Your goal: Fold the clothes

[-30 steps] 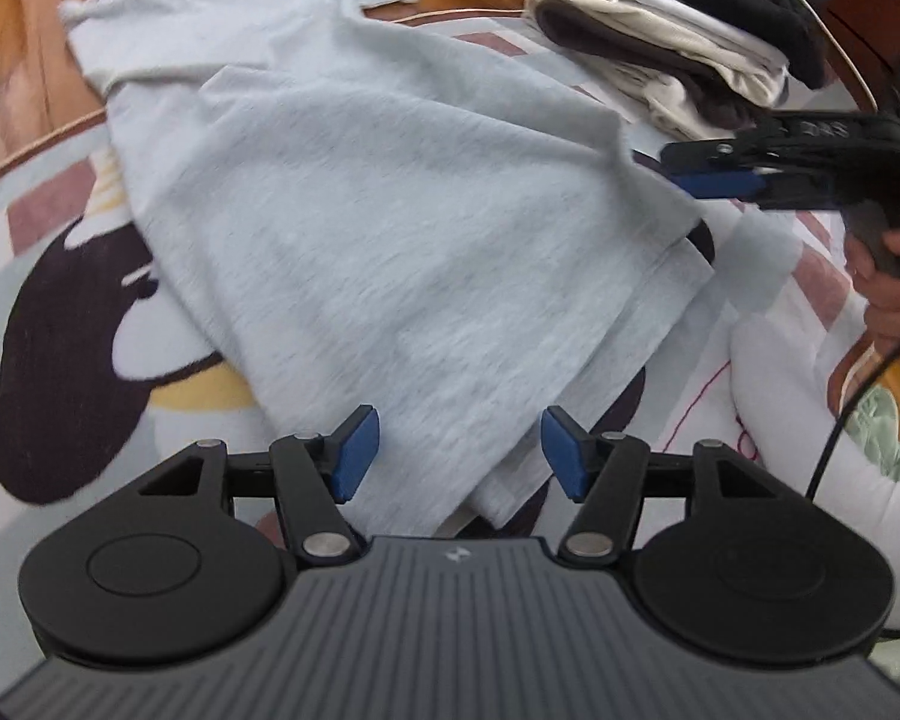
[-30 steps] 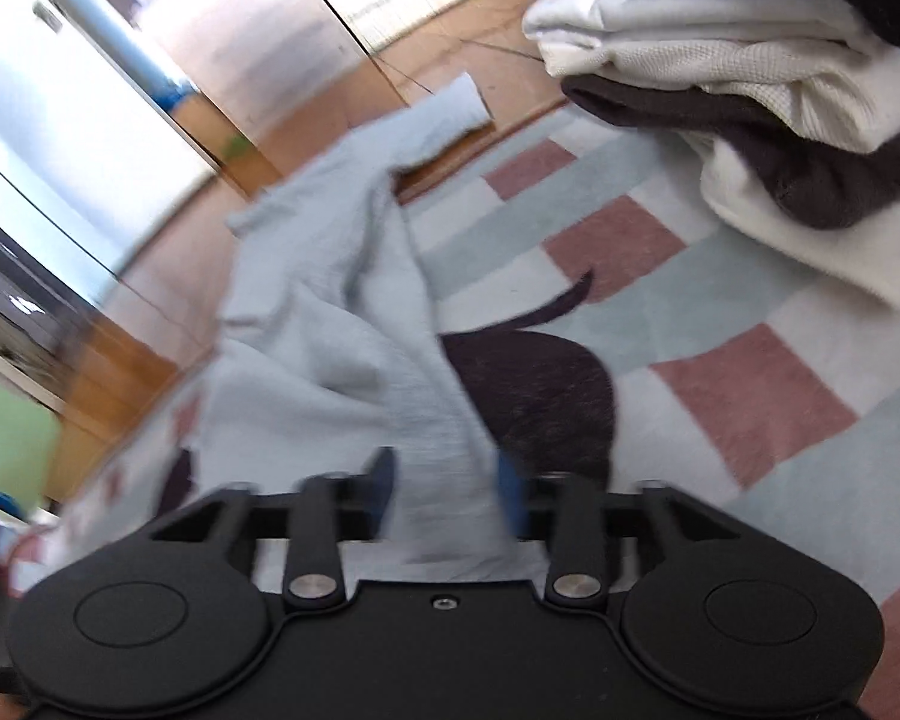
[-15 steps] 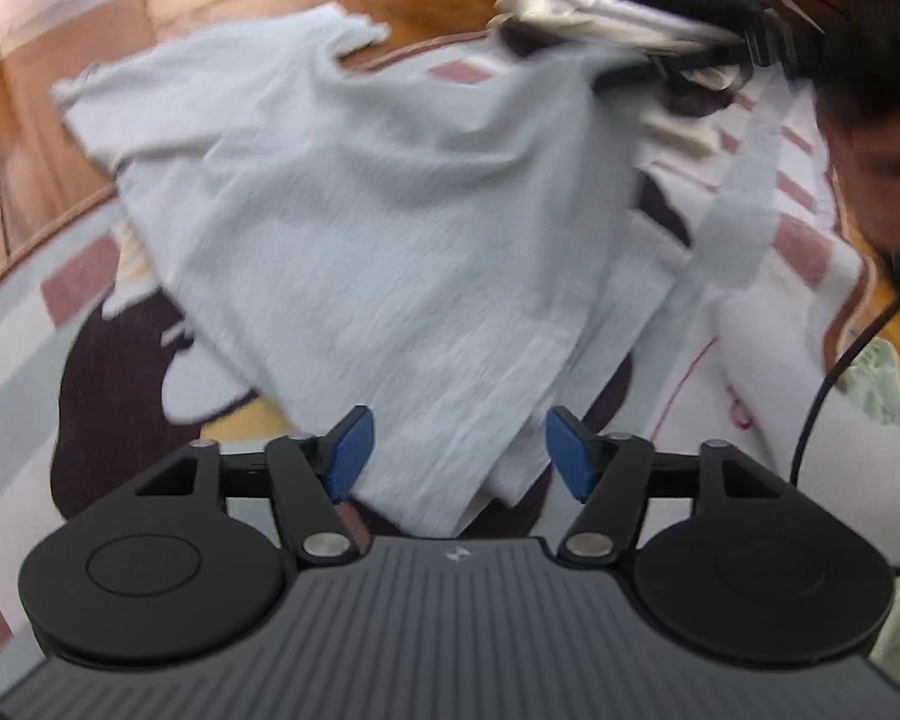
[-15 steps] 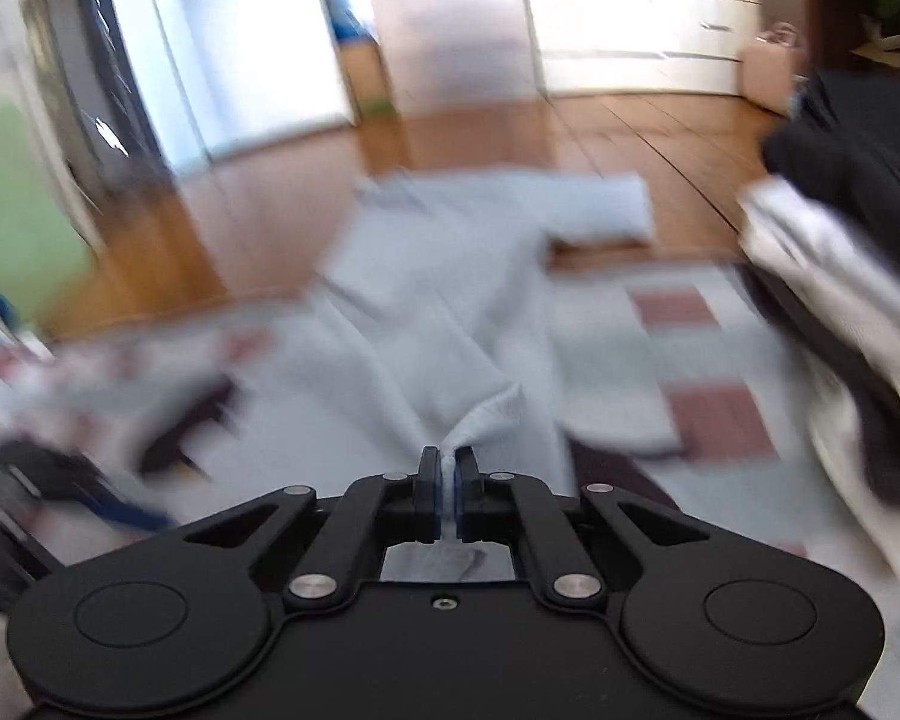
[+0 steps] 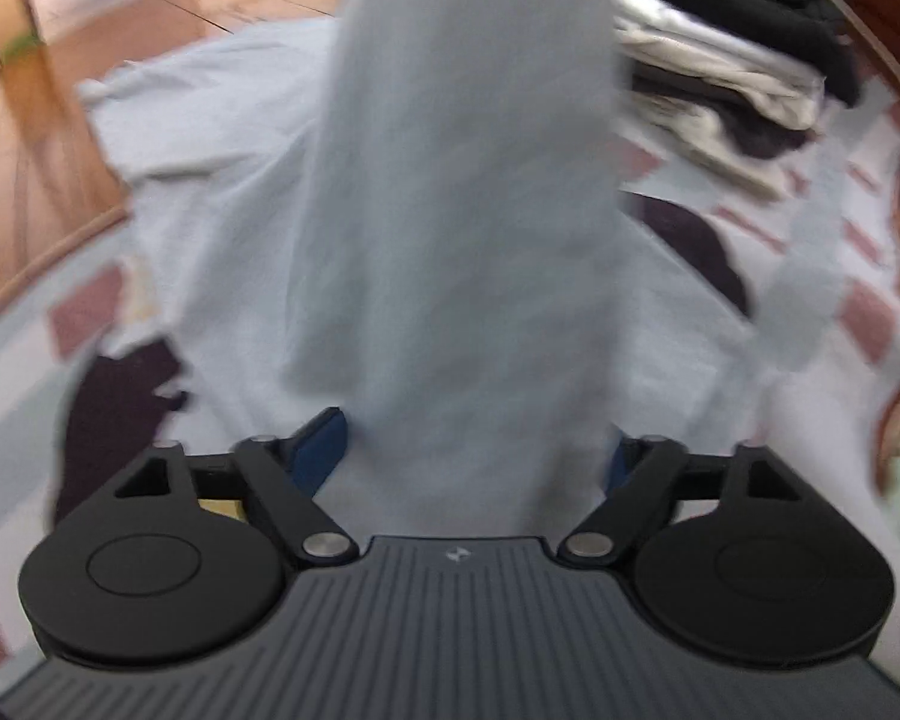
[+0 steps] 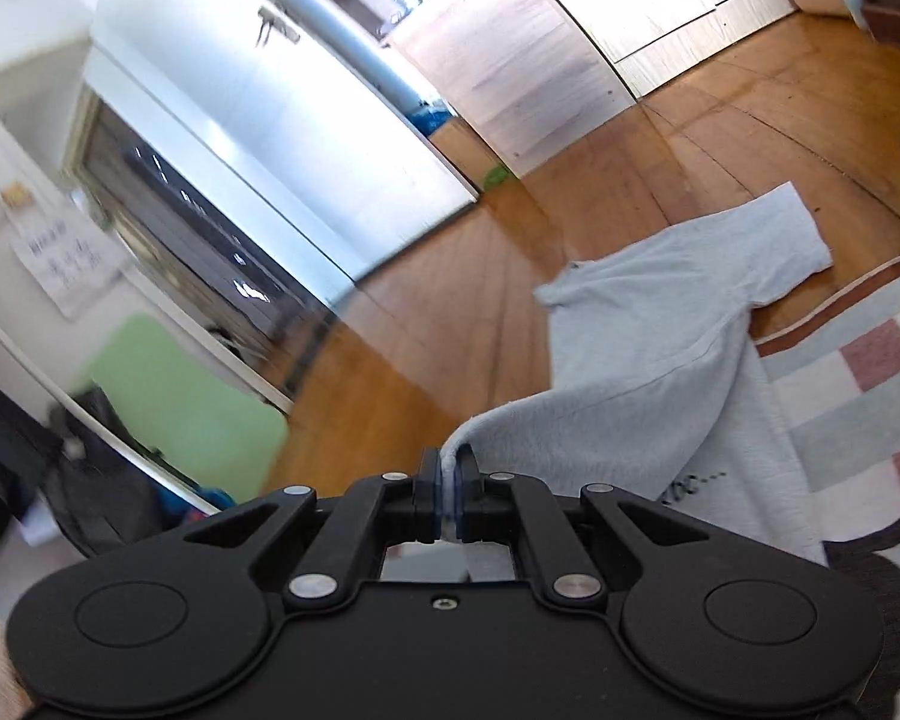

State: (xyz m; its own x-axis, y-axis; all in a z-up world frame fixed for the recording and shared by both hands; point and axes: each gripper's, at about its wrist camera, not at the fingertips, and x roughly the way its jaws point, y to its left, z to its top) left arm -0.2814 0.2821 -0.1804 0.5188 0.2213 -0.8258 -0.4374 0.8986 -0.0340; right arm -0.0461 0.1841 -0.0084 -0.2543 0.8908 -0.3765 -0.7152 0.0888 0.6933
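Observation:
A light grey T-shirt (image 5: 462,210) lies on a patterned rug (image 5: 810,300). Part of it is pulled up in a tall column in the middle of the left wrist view. My left gripper (image 5: 468,456) points down at it and its jaws are closing. The cloth hangs between the blue pads, which stand wide apart. In the right wrist view my right gripper (image 6: 448,480) is shut on an edge of the T-shirt (image 6: 678,324) and holds it up off the rug (image 6: 870,408). One sleeve lies out on the wooden floor (image 6: 480,300).
A stack of folded clothes (image 5: 720,78), white, brown and black, sits at the rug's far right. Wooden floor (image 5: 30,138) borders the rug on the left. Cabinets and a green mat (image 6: 180,396) stand beyond the right gripper.
My right gripper closed on the shirt's edge and rose, dragging the cloth up. The shirt, flat before, now stands as a column in front of the left camera.

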